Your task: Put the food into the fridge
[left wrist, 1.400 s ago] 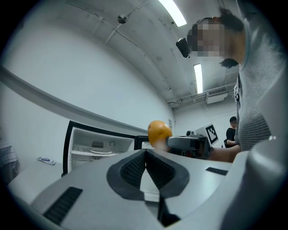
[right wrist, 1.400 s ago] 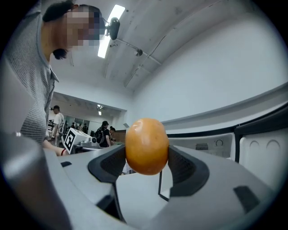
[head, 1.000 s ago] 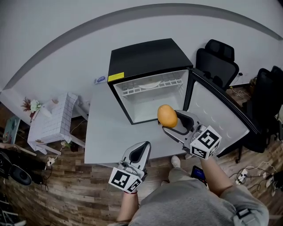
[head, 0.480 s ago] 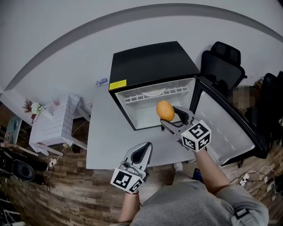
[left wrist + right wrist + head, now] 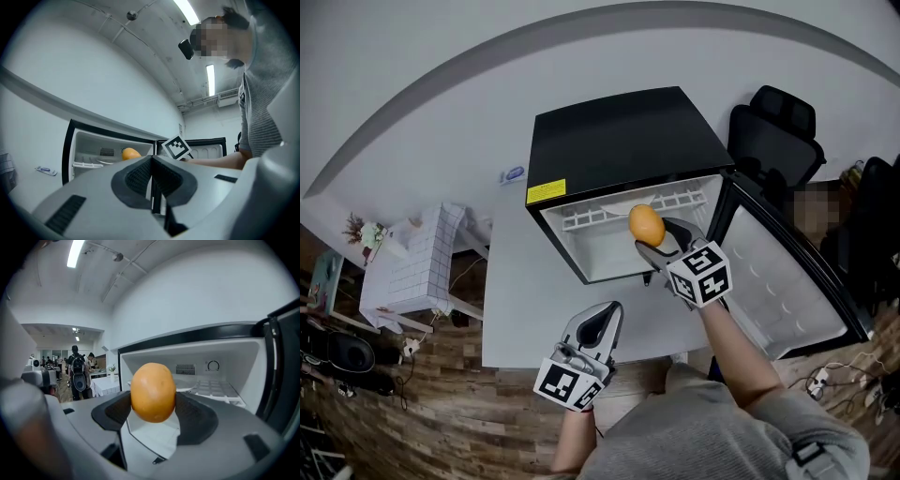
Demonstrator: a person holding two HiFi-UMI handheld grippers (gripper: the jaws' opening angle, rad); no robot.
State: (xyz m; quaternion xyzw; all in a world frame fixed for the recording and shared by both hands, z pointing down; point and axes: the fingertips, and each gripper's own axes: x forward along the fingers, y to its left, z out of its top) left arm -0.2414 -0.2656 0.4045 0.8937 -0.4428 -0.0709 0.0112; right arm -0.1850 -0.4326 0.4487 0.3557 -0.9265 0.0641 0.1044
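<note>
Since a second ago the right claw (image 5: 652, 238) has carried the round orange fruit (image 5: 647, 225) from in front of the open door (image 5: 773, 281) to the mouth of the fridge (image 5: 619, 127), just below its wire shelf (image 5: 623, 208). Left claw (image 5: 602, 319): nearer the person, clenched on nothing. Right claw: clamped on the fruit, one pad on each side. Task stage (a judgement): door already open, fruit at the threshold but not yet set down; placing and letting go remain, and perhaps closing the door. Fridge contents: wire shelf and white floor, no food visible inside.
</note>
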